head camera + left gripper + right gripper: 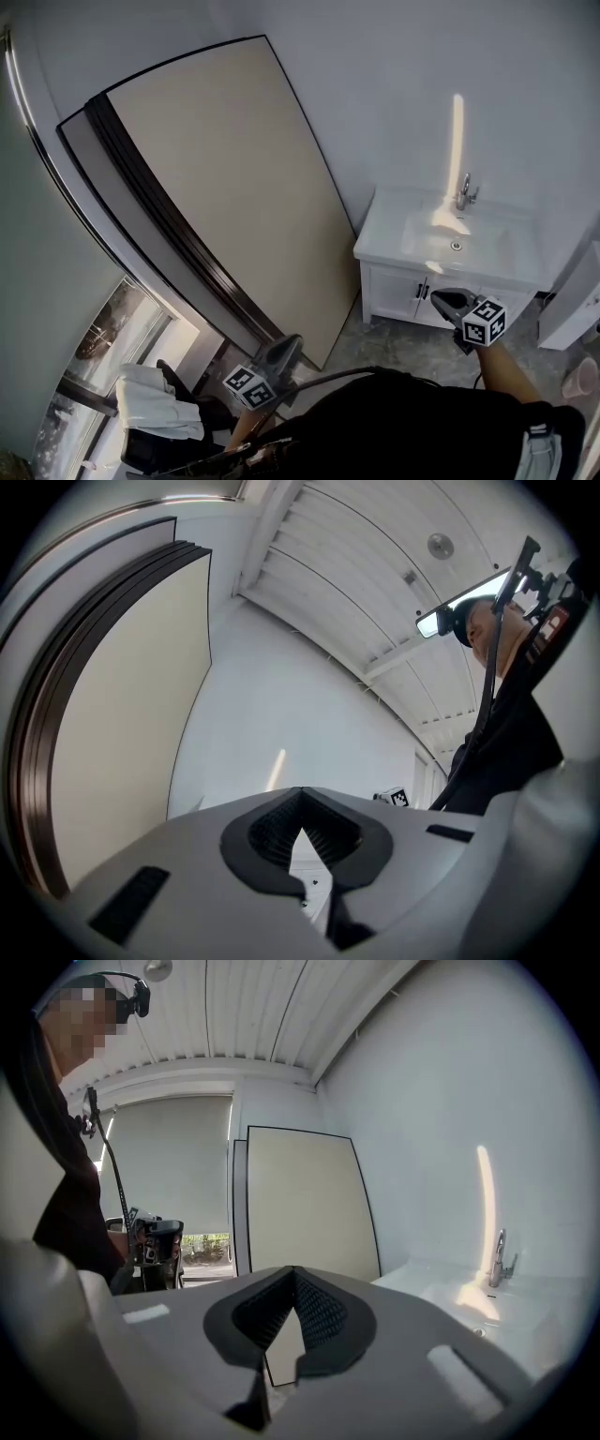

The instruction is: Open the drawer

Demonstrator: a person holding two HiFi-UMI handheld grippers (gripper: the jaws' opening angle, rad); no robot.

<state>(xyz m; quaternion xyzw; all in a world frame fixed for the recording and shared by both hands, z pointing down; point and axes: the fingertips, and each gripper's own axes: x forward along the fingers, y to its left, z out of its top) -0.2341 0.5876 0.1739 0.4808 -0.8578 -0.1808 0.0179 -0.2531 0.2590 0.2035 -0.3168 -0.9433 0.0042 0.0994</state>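
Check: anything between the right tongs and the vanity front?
Nothing visible does. The right tongs, shut and empty, hang in open air before the white vanity; only floor shows in front of it. The leaning panel stands off to its side.

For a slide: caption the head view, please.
Left gripper and right gripper, shut and empty, before a white vanity and leaning panels.

Readable text: none in any view.
Signs, left gripper (291, 341): its left marker cube (249, 386) carries black-and-white square code patterns; no letters or digits.
Signs, right gripper (437, 299): its right marker cube (485, 322) carries the same kind of square code patterns on its top and side faces.
Left gripper view: one square code pattern (394, 798) shows, too small to read.
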